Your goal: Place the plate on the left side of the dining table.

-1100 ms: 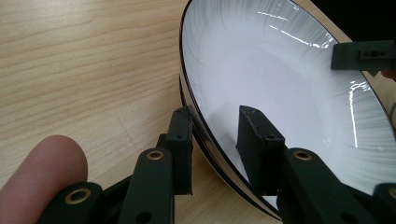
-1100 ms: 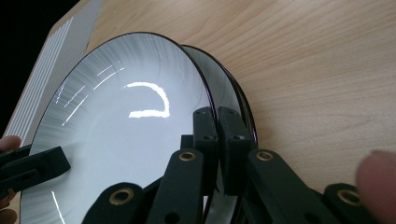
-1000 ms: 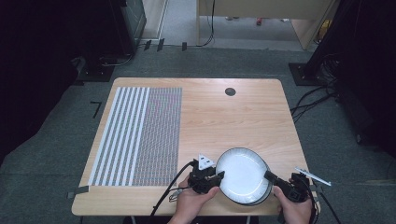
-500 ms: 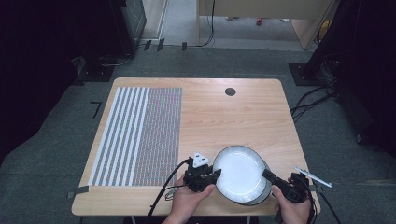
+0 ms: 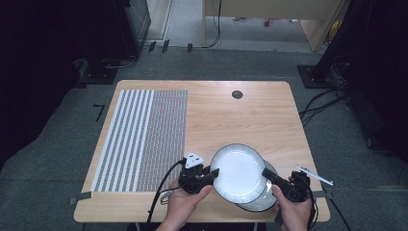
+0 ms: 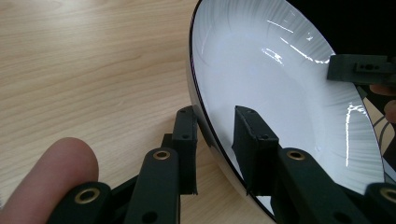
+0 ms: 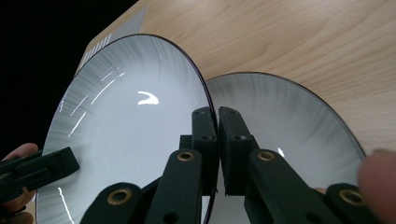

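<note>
We clamp the round white dark-rimmed plate (image 5: 239, 172) at nine with the left gripper (image 5: 213, 172) and three with the right gripper (image 5: 266, 173) (second plate (image 5: 266, 201) beneath, toward four).

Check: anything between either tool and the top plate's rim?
Nothing visible. The left tool and the right tool each clamp the rim of the top plate directly, on opposite sides. A second plate lies just beneath, on the table.

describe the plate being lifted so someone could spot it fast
On the wooden table, look at the near right corner, where two white plates with dark rims overlap. The lifted plate is the upper one, pinched at opposite rims by the left gripper and right gripper.
</note>
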